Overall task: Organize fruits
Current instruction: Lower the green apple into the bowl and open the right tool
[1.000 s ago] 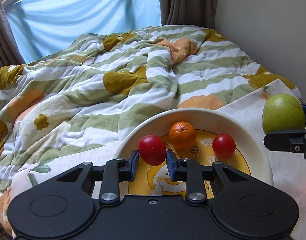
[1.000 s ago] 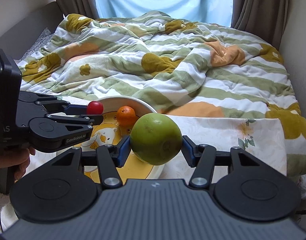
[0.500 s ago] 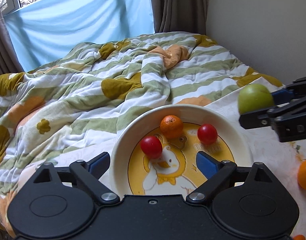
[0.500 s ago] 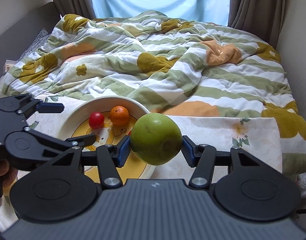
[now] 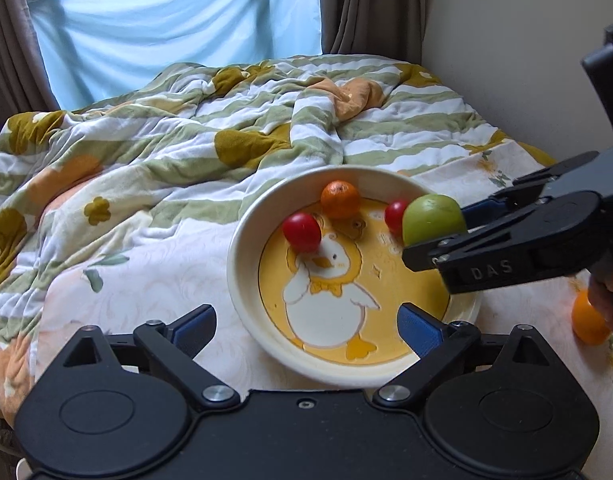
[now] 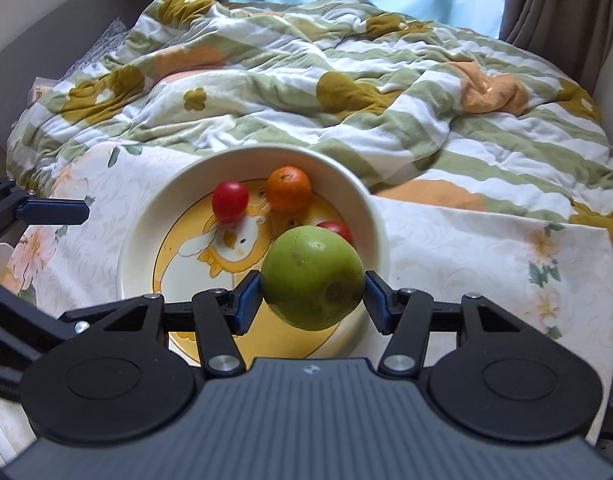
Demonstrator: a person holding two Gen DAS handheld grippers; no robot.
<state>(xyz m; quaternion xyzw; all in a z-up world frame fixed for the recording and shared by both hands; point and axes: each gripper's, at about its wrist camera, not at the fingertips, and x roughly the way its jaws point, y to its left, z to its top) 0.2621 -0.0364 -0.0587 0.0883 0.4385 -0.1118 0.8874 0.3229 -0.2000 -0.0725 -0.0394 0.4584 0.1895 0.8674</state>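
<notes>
A cream bowl [image 5: 242,280] with a yellow duck picture sits on a floral cloth on the bed. In it lie two red tomatoes [image 5: 302,232] [image 5: 395,216] and a small orange mandarin [image 5: 340,199]. My right gripper [image 6: 312,292] is shut on a green apple [image 6: 312,276] and holds it above the bowl's right side; the apple also shows in the left wrist view [image 5: 432,219]. My left gripper [image 5: 306,326] is open and empty at the bowl's near edge. The bowl [image 6: 134,248] also shows in the right wrist view.
Another orange fruit [image 5: 588,322] lies on the cloth right of the bowl, partly behind the hand. A rumpled green-striped blanket [image 5: 186,144] covers the bed behind the bowl. A wall runs along the right side, and curtains hang at the back.
My left gripper let go of a red tomato in the bowl, opened wide and drew back. My right gripper carried the green apple left, over the bowl.
</notes>
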